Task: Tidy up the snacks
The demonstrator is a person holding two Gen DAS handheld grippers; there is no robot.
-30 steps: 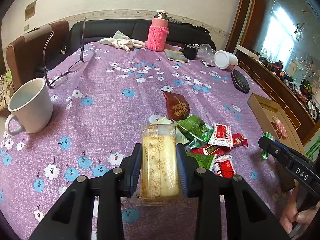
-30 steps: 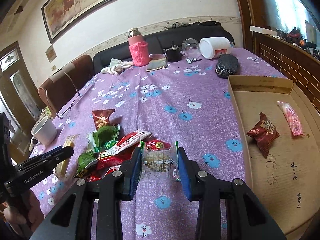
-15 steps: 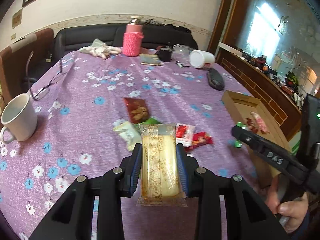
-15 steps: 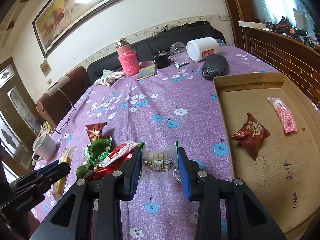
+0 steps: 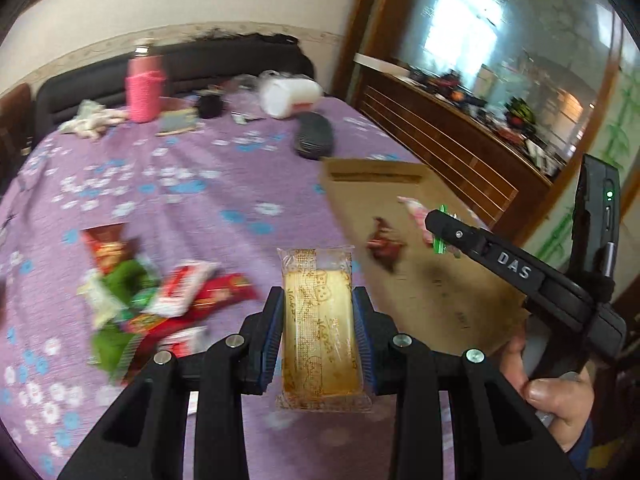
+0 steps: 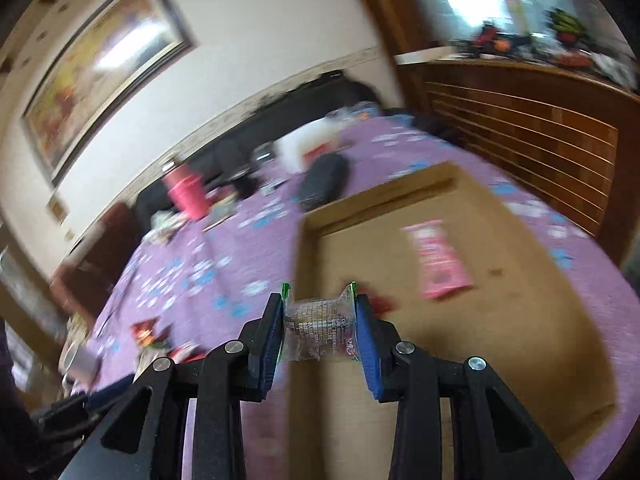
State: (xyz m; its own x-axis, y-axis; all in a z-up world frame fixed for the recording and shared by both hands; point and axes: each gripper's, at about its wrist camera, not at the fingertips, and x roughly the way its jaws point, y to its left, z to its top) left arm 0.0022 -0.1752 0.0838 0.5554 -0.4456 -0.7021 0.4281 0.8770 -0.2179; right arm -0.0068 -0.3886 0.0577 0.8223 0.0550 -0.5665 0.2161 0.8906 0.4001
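On the left of the purple tabletop [image 5: 192, 200] lies a heap of snack packets [image 5: 160, 300], red, green and white, all thin and crinkly. They look light and slippery, so each is best pinched flat across its middle.

Next comes the left gripper [image 5: 318, 332]. Its jaws are pressed on the two long sides of a cake bar [image 5: 318, 324] in a clear wrapper. The cake looks soft and would squash easily, so a gentle squeeze on the sides is right.

Further right is the cardboard tray [image 6: 500, 320], with a dark red packet [image 5: 384, 244] and a pink packet [image 6: 436, 264] lying in it.

The right gripper [image 6: 319, 330] is held over the tray's near left edge. Its jaws are closed on a small clear packet [image 6: 319, 330] with green ends. The view is blurry, but it seems to hold a small round cake, light and easy to crush.
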